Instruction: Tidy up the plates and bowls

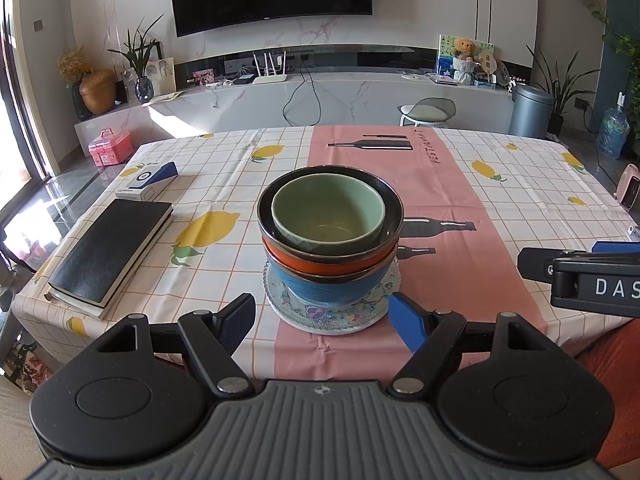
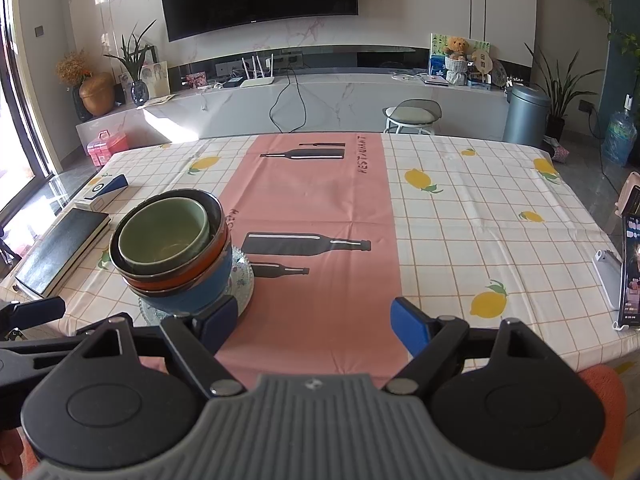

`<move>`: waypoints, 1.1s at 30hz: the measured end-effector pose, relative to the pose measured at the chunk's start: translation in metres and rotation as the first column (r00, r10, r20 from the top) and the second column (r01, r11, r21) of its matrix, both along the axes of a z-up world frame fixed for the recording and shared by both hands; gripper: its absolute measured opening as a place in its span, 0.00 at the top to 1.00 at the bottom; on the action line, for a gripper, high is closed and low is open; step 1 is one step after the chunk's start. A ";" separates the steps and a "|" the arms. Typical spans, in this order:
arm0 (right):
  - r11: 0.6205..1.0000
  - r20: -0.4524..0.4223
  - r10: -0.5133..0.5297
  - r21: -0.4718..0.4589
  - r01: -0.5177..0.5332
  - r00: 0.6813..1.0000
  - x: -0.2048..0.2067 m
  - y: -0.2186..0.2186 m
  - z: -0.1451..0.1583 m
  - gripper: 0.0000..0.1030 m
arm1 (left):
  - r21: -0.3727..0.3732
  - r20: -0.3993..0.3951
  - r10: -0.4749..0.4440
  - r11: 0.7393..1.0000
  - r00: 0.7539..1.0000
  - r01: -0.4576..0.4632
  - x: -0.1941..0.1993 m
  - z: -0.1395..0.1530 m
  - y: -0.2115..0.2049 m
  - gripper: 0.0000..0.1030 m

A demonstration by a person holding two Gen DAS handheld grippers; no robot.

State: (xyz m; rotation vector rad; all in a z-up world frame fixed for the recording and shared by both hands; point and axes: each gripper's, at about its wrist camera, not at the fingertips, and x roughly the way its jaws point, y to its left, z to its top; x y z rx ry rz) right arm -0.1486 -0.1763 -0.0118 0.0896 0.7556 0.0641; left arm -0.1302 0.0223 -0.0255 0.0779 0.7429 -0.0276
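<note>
Near the desk's [image 1: 500,200] front edge, we've nested green bowl [image 1: 329,210], orange bowl [image 1: 320,261], blue bowl [image 1: 320,286] on the glass plate [image 1: 332,320] to save space; left hand-held gripper [image 1: 322,322] and right hand-held gripper [image 2: 316,326] both spread, empty.

Both grippers are just hanging out at the near edge of the scene, side by side. The left gripper [image 1: 322,322] has its jaws spread wide, blue pads facing each other, nothing between them. The right gripper [image 2: 314,326] is the same deal, jaws wide apart and not holding anything. It sits just to the right of the left one, roughly level with it I think, though only a sliver of it shows from the left camera.
</note>
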 end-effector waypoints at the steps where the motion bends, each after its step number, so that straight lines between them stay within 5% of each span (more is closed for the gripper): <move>1: 1.000 -0.001 0.000 0.000 0.000 1.000 0.000 0.000 0.000 0.20 | -0.001 -0.001 -0.001 1.000 1.000 0.001 0.000 0.000 0.000 0.13; 33: 1.000 -0.006 0.002 0.002 -0.002 1.000 -0.002 0.001 -0.001 0.20 | -0.005 0.019 -0.004 1.000 1.000 0.004 -0.004 0.003 -0.001 0.13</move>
